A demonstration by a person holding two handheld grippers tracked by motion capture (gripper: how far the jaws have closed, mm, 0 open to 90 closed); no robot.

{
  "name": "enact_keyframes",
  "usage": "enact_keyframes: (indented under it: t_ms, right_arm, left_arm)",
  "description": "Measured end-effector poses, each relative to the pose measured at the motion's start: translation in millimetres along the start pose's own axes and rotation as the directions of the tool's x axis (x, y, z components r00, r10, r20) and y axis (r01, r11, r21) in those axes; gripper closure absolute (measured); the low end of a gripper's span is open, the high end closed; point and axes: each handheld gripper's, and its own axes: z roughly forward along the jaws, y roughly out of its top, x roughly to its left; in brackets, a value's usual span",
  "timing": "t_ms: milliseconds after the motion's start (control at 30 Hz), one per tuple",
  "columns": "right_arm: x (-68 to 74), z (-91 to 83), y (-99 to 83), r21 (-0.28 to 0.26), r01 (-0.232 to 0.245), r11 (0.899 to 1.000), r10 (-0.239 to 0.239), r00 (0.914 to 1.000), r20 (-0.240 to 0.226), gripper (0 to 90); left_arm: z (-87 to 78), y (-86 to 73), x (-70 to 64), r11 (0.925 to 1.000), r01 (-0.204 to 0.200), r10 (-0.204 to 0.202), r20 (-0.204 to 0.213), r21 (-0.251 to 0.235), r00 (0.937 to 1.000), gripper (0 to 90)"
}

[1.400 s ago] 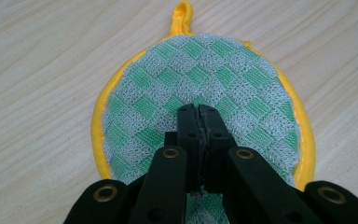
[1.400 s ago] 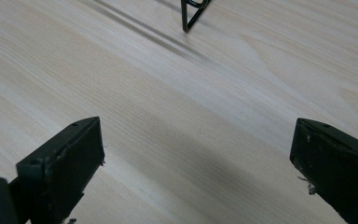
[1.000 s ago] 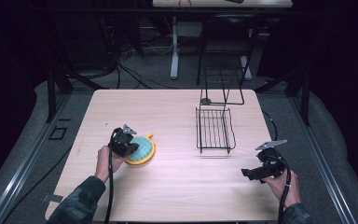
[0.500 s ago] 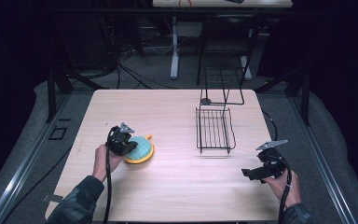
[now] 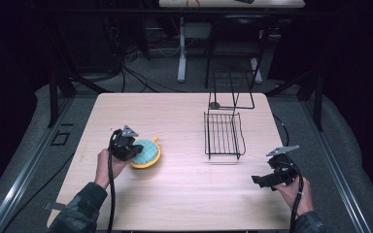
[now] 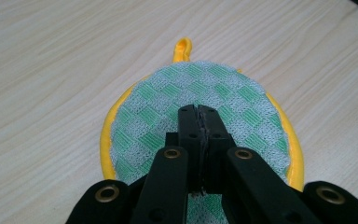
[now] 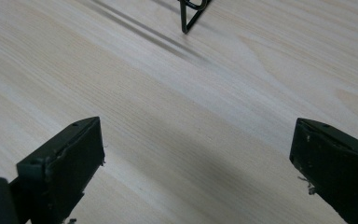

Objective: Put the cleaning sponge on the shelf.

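A round green-checked pot holder (image 5: 148,154) with a yellow rim and loop lies flat on the left part of the wooden table (image 5: 184,204). My left gripper (image 5: 137,149) is over its near edge. In the left gripper view the pot holder (image 6: 214,86) spreads under the left gripper (image 6: 199,109), whose jaws are pressed together with no cloth seen between them. My right gripper (image 5: 255,179) rests low near the table's front right. In the right gripper view the right gripper (image 7: 196,158) is open wide over bare wood.
A black wire rack (image 5: 223,135) stands on the right half of the table, its back frame rising toward the far edge. One foot of the rack (image 7: 191,11) appears ahead of the right gripper. Cables and table legs lie on the floor beyond.
The left gripper has shifted slightly to the left over the pot holder, which stays in place. The right gripper has not moved.
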Motion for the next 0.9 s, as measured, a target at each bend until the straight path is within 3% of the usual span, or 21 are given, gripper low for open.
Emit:
enact_keyframes:
  t_ms: [900]
  right_arm:
    - [-1.6, 3.9, -0.8, 0.017, -0.006, 1.000, 0.006, 1.0000, -0.005, 1.5]
  left_arm:
    - [-16.7, 18.6, -16.6, 0.9969, -0.027, 0.028, 0.019, -0.074, 0.9994, 89.6]
